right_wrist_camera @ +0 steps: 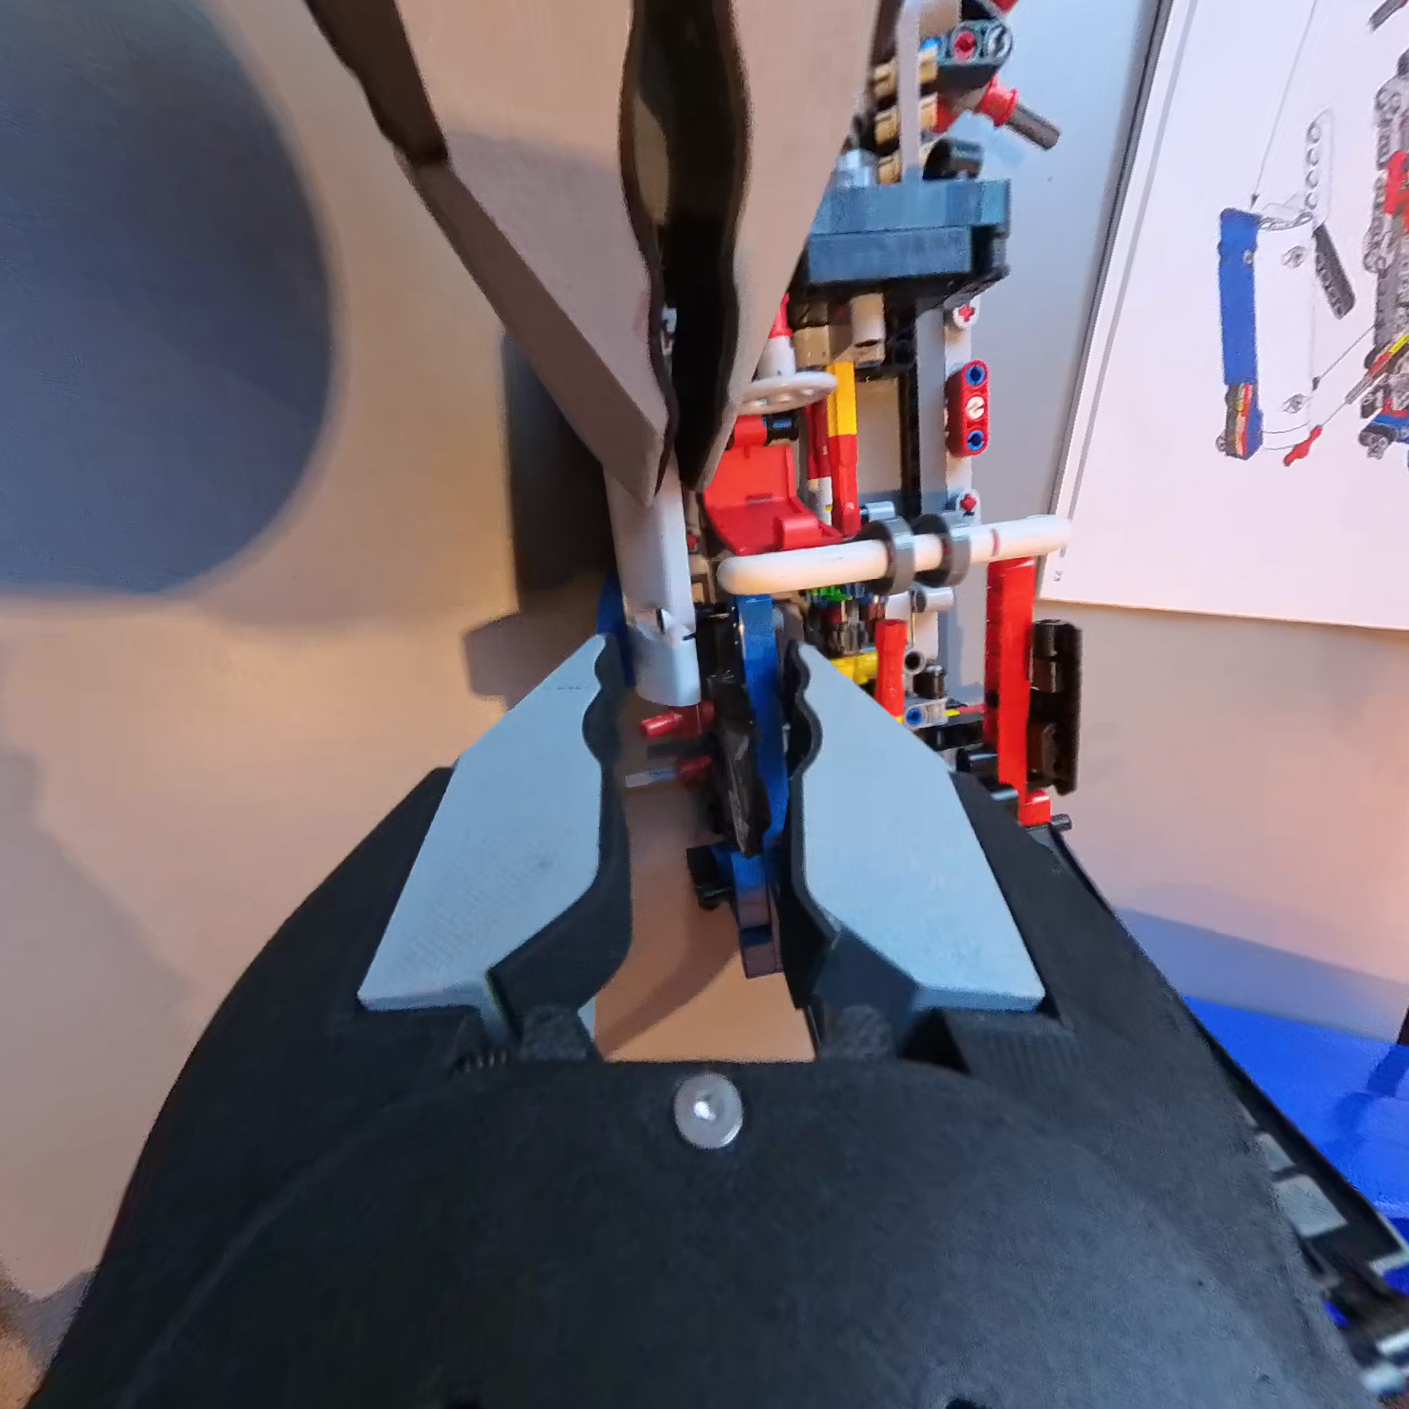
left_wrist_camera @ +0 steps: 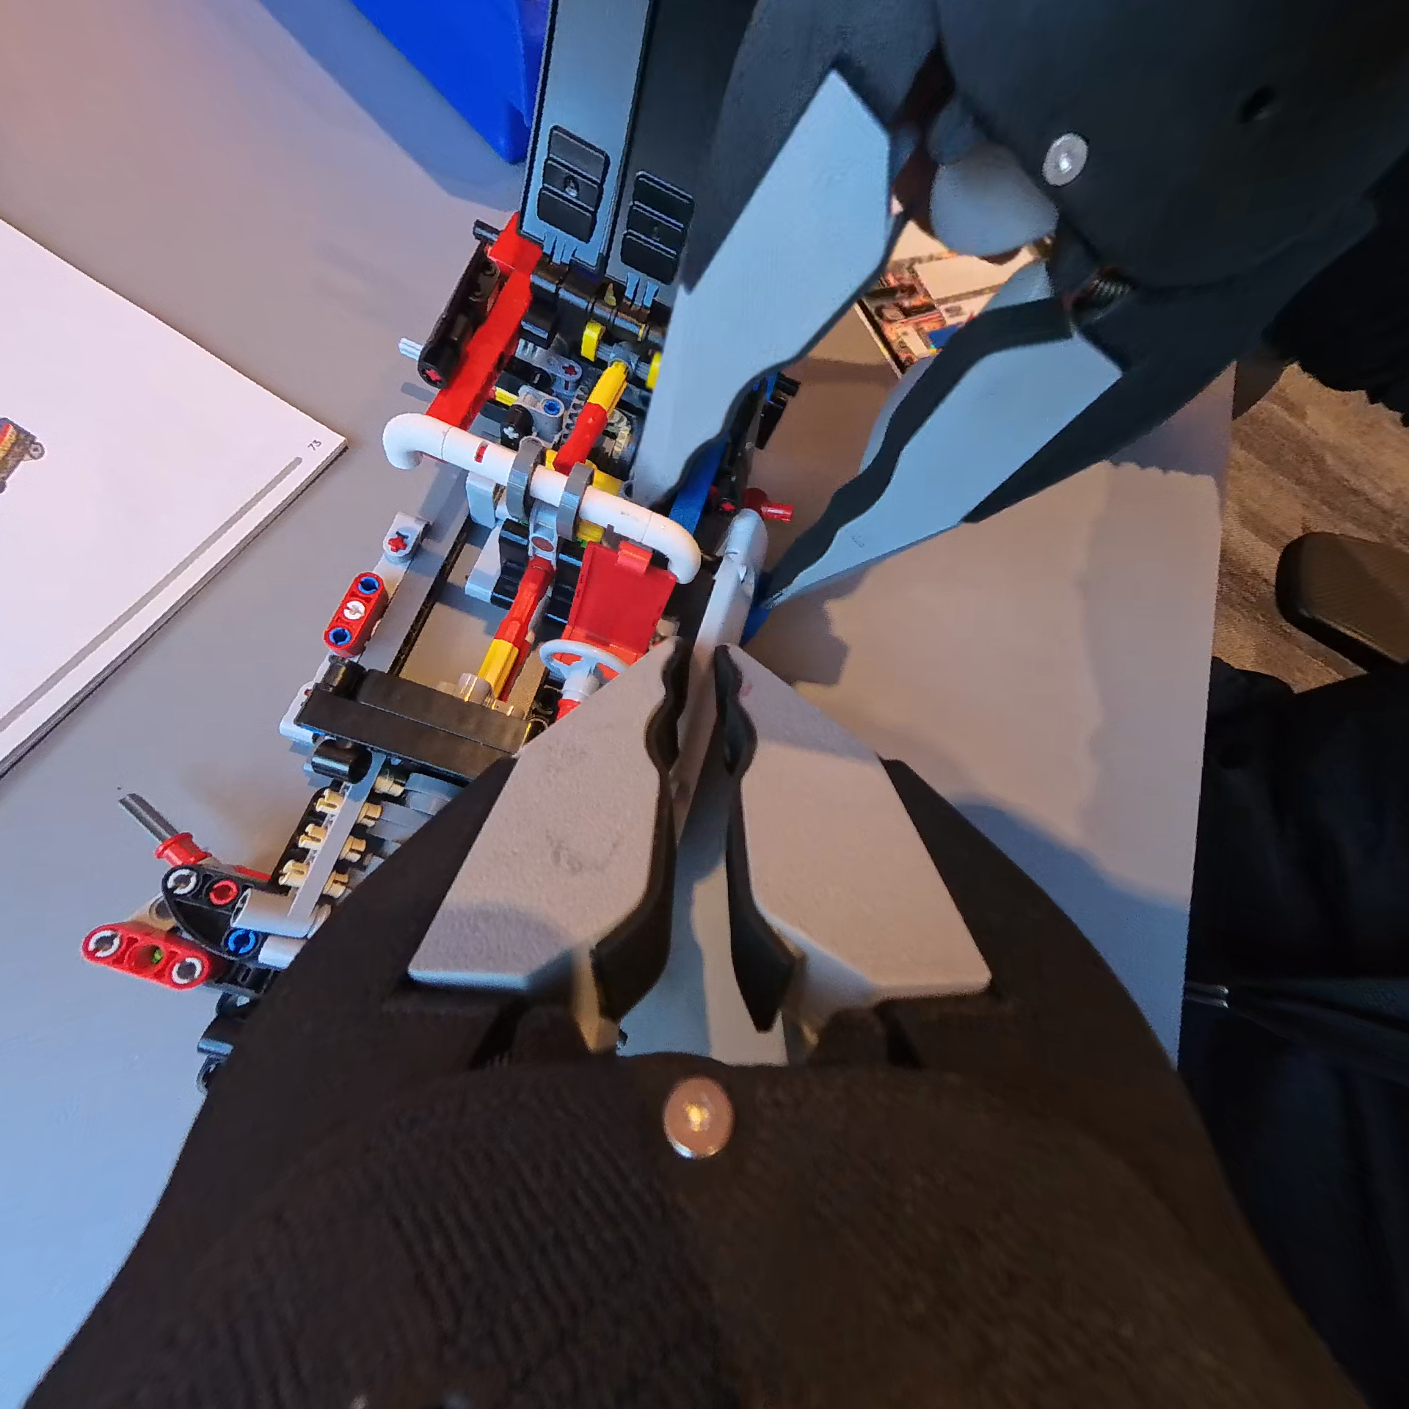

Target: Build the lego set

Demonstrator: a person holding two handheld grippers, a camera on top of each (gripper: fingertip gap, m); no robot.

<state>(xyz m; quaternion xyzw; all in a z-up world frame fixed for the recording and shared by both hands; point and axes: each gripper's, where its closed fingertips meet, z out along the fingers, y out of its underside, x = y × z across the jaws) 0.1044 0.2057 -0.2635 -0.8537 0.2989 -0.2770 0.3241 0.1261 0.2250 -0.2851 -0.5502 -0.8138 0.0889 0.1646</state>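
Observation:
The half-built lego vehicle (left_wrist_camera: 488, 579) lies on the grey table, with a red seat, a white roll bar and red and yellow axles. It also shows in the right wrist view (right_wrist_camera: 877, 457). My left gripper (left_wrist_camera: 699, 654) is shut on a white curved panel (left_wrist_camera: 738, 564) at the model's side. From the right wrist view it comes in from above (right_wrist_camera: 675, 476) onto that panel (right_wrist_camera: 656, 549). My right gripper (right_wrist_camera: 701, 663) is open, its fingers on either side of the blue beam (right_wrist_camera: 762, 671) and the panel's end. It reaches in from the upper right (left_wrist_camera: 713, 550).
An open instruction booklet (left_wrist_camera: 152, 457) lies left of the model, and shows in the right wrist view (right_wrist_camera: 1220, 305). A blue box (left_wrist_camera: 457, 61) stands behind the model. The table edge (left_wrist_camera: 1197, 762) is close on the right, with a dark chair (left_wrist_camera: 1342, 595) beyond. My hands' fingertips stand some 4 cm from each other.

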